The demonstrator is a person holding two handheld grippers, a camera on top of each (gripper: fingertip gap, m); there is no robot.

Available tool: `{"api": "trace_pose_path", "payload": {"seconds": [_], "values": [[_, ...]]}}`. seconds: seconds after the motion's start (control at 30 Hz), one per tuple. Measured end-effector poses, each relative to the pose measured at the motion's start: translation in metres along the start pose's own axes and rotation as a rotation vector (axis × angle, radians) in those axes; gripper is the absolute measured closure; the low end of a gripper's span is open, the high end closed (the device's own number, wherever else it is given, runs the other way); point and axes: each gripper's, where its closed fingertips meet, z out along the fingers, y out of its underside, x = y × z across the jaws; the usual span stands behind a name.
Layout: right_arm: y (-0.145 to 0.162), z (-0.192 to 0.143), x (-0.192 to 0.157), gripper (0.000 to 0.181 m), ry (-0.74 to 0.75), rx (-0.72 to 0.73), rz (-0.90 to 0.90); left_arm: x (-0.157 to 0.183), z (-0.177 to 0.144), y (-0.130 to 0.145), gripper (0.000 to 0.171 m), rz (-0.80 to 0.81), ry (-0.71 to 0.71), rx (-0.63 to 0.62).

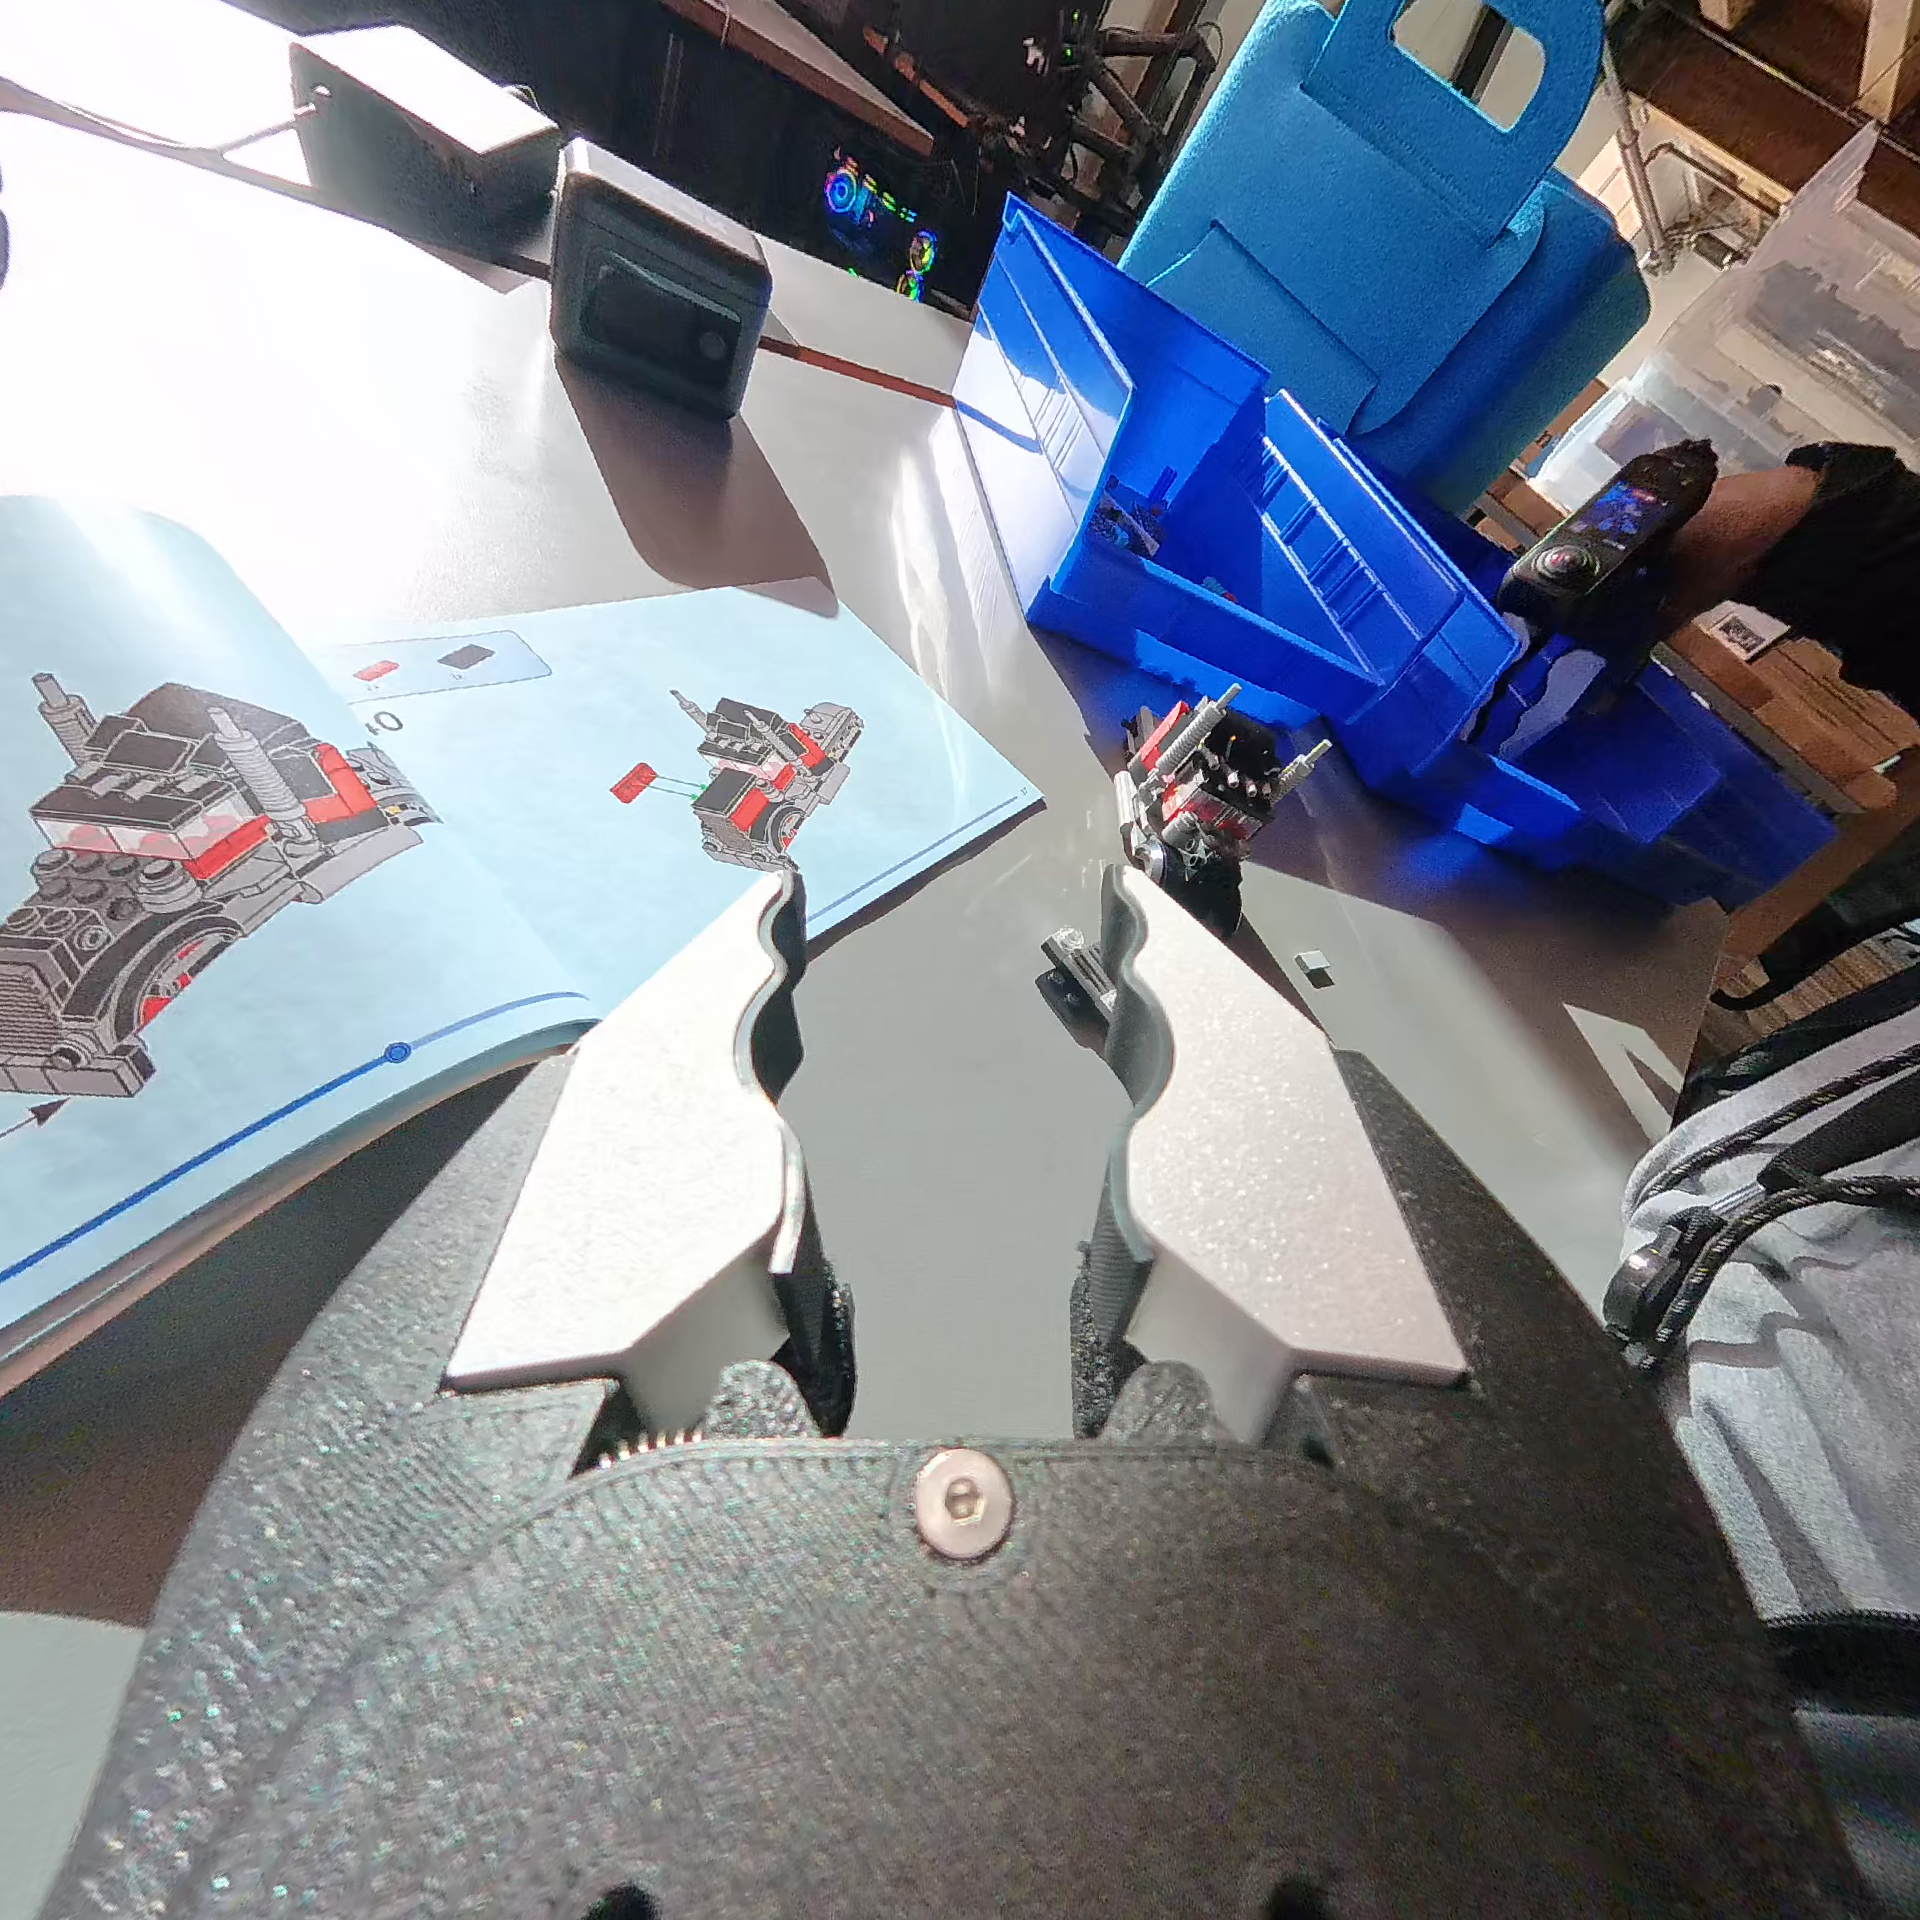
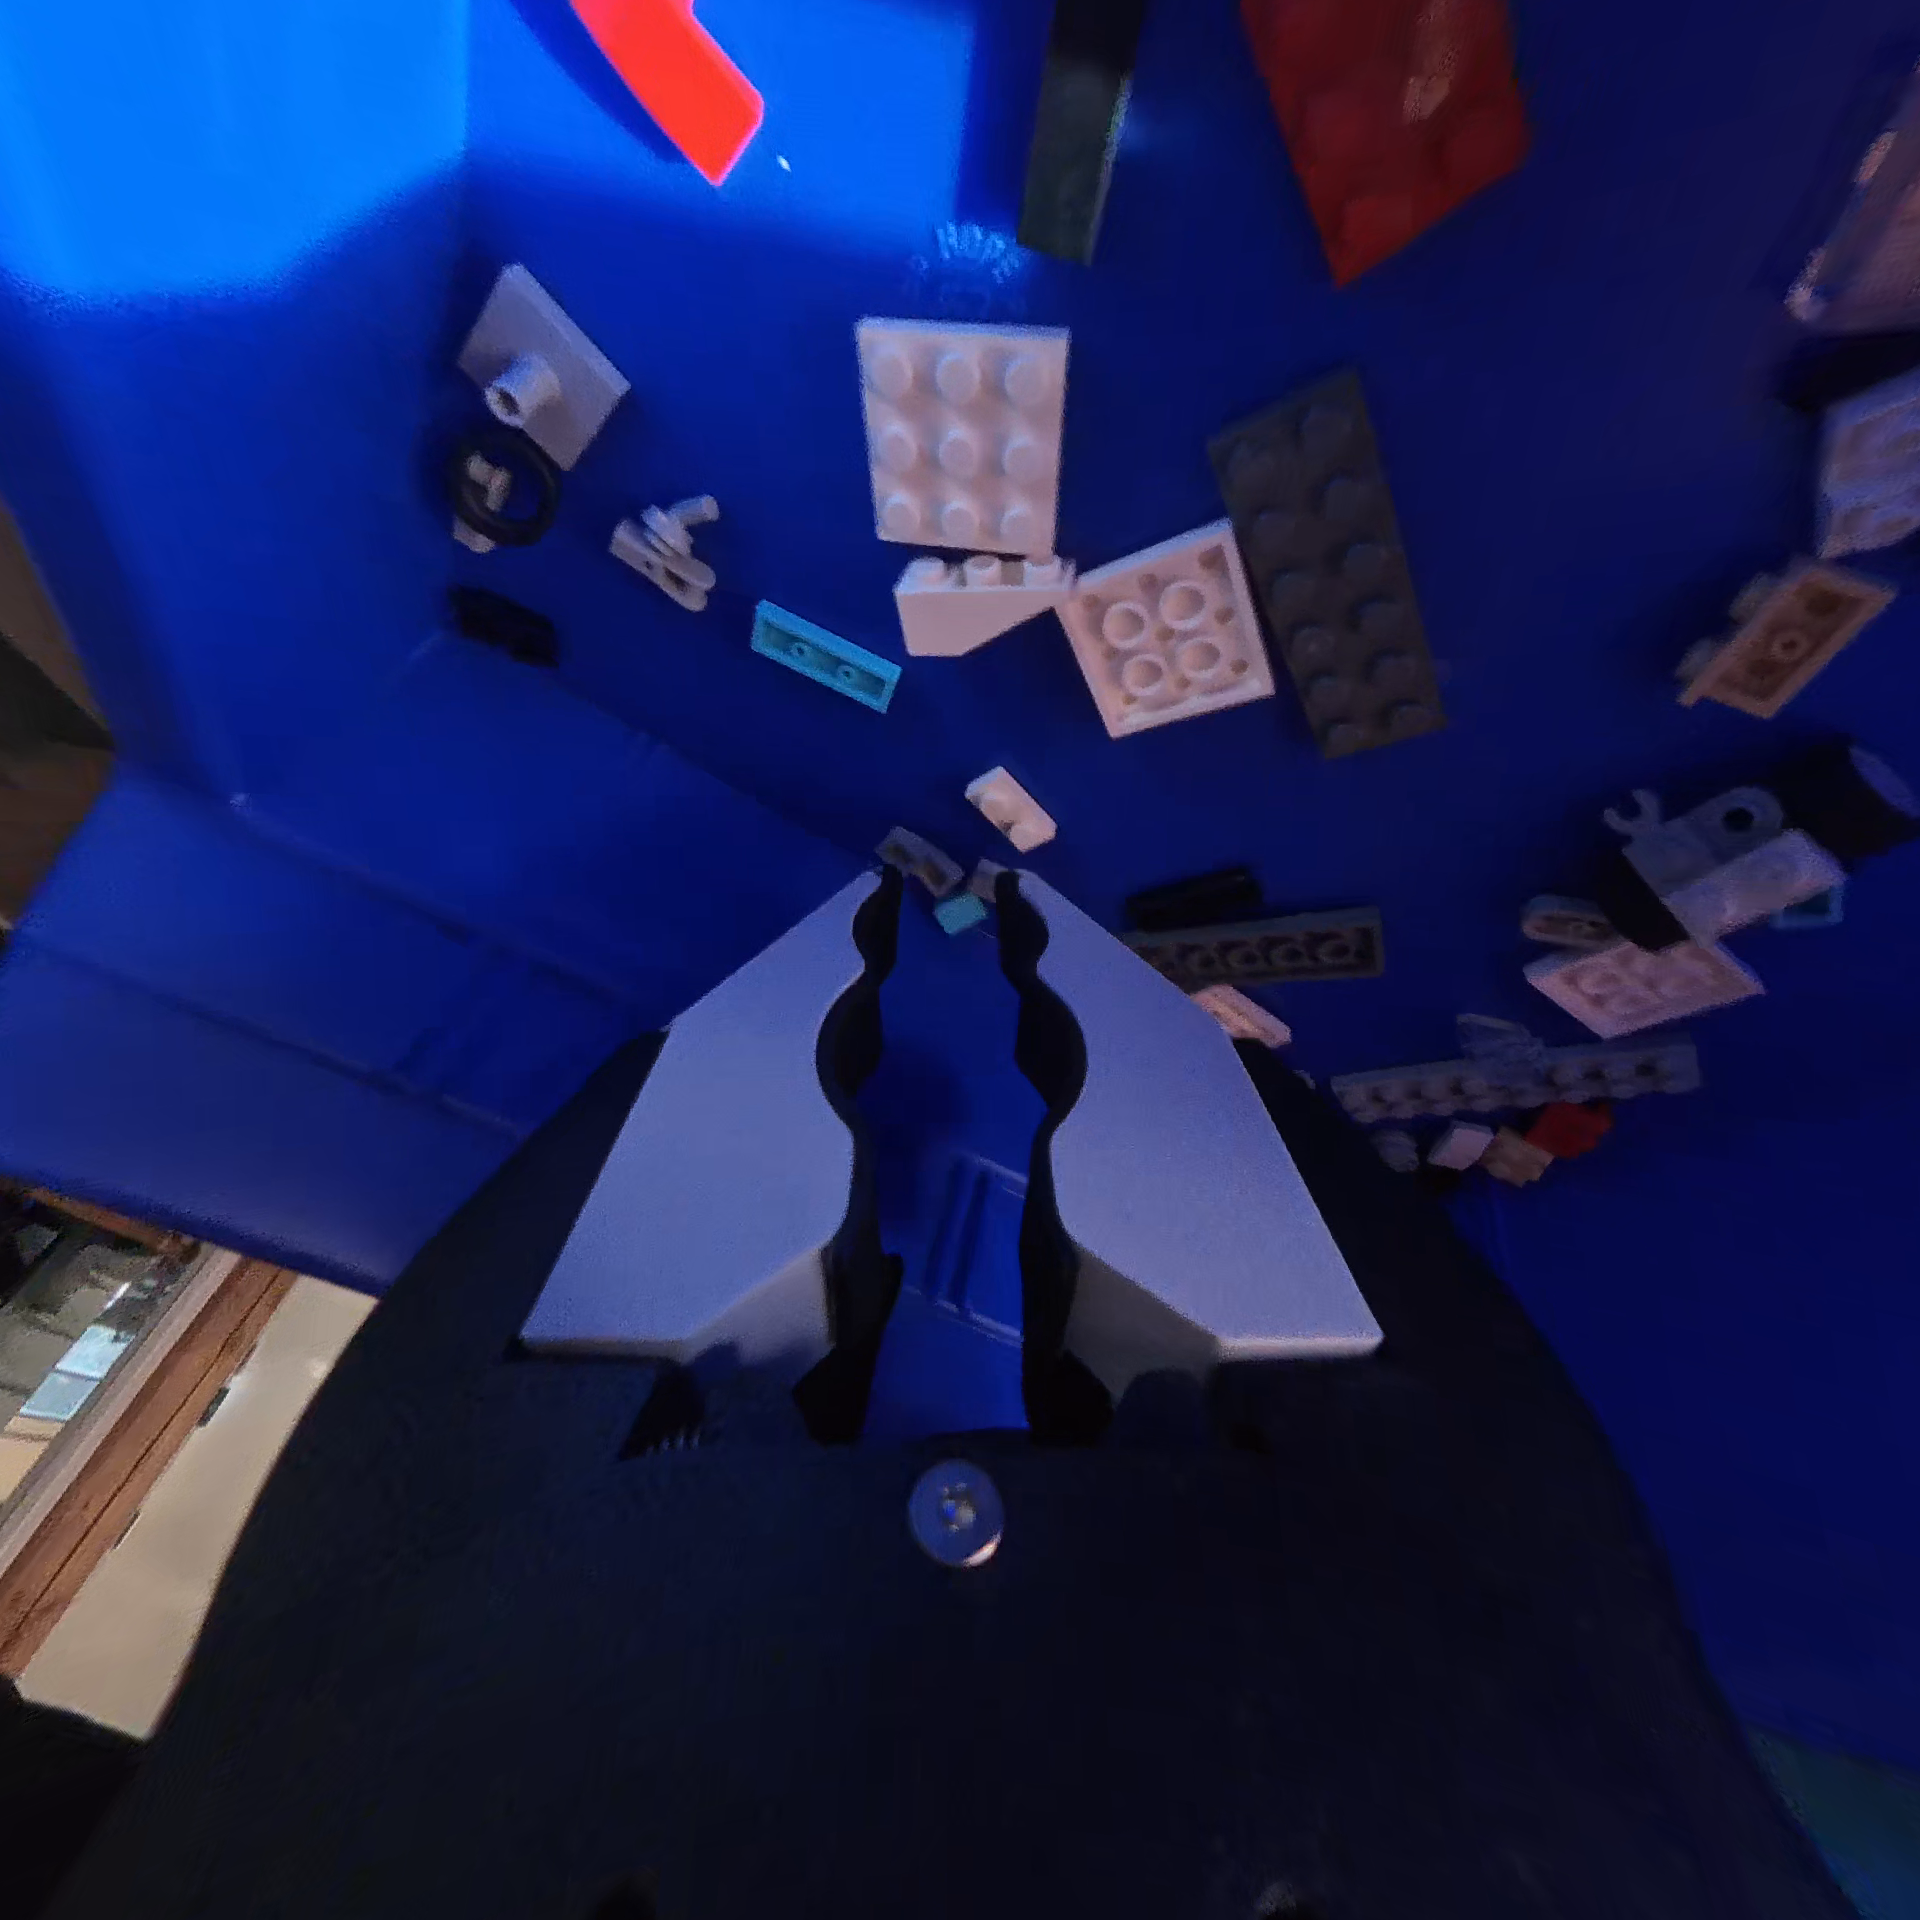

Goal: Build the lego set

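Tabletop (image 1: 935, 1195): we are looking across a grey surface in a cluttered workroom, with strong light washing out the 10 o'clock corner.
Instruction booklet (image 1: 436, 831): it is lying open at 9 o'clock, its light blue pages showing drawings of a red and black truck.
Left tongs (image 1: 951, 914): we are holding them low over the tabletop with the fingers standing apart and nothing between them.
Small black piece (image 1: 1075, 971): it is lying on the tabletop, just beside the tip of the finger on the 3 o'clock side; we cannot tell whether it is touching.
Lego truck (image 1: 1205, 800): the partly built red, black and grey model is sitting at 1 o'clock, just in front of the bins.
Blue bins (image 1: 1247, 540): they are standing at 1 to 2 o'clock, with a blue foam carrier (image 1: 1382, 208) behind them.
Dark box (image 1: 655, 301): it is resting on the tabletop at 11 o'clock.
Right tongs (image 2: 945, 883): we are reaching into a blue bin (image 2: 312, 935), the fingers slightly parted and gripping nothing, their tips just beside a tiny teal piece (image 2: 956, 914) and small white pieces.
Loose bricks: white plates (image 2: 966, 436), a dark grey plate (image 2: 1325, 561) and a red plate (image 2: 1382, 114) are lying scattered from 12 to 3 o'clock.
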Motion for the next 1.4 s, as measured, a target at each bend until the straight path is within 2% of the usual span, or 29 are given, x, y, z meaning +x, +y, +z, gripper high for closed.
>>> {"api": "trace_pose_path", "payload": {"seconds": [0.17, 0.4, 0.83, 0.93, 1.1, 1.4], "values": [[0.011, -0.005, 0.018, 0.161, 0.061, -0.023, 0.037, 0.000, 0.000, 0.000, 0.114, -0.008, 0.005, 0.001], [0.009, 0.006, 0.014, 0.161, 0.038, -0.059, 0.022, 0.000, -0.001, -0.001, 0.114, -0.011, 0.005, 0.009], [0.010, 0.009, 0.013, 0.156, 0.100, -0.144, 0.109, -0.001, -0.002, -0.002, 0.114, -0.017, 0.008, 0.015], [0.011, 0.009, 0.014, 0.158, 0.105, -0.142, 0.138, -0.001, -0.002, -0.002, 0.114, -0.017, 0.008, 0.016], [0.011, 0.010, 0.012, 0.179, 0.075, -0.119, 0.133, -0.001, -0.002, -0.002, 0.114, -0.015, 0.006, 0.018], [0.020, -0.013, 0.033, 0.180, 0.132, -0.025, 0.198, -0.001, -0.002, -0.002, 0.114, -0.014, 0.005, 0.015]]}}
